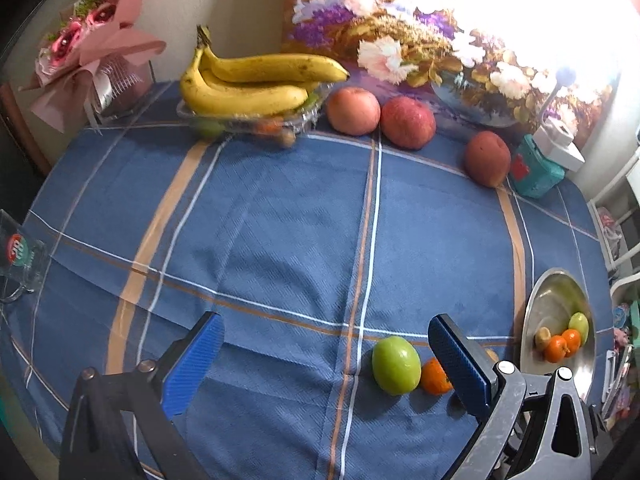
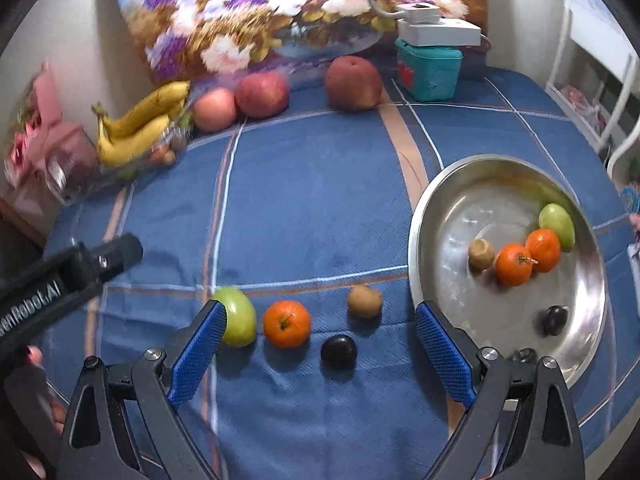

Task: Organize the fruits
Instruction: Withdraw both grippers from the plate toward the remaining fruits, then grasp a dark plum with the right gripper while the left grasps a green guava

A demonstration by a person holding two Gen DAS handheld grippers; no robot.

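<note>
Hovering low over the blue checked counter (image 2: 320, 184), the right claw (image 2: 320, 344) has its blue pads spread wide with nothing between them, just behind a near row of green fruit (image 2: 240, 316), orange (image 2: 286, 323), dark plum (image 2: 338, 351) and kiwi (image 2: 364, 301). The left claw (image 1: 324, 364) is likewise spread apart and empty. To the right the steel bowl (image 2: 452, 216) holds more small fruit, while bananas (image 2: 140, 128) and three apples (image 2: 262, 94) lie at the far edge.

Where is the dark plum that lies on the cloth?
In the right wrist view the dark plum lies on the blue cloth between the open fingers, nearest the camera, just right of the orange, below the kiwi.
</note>
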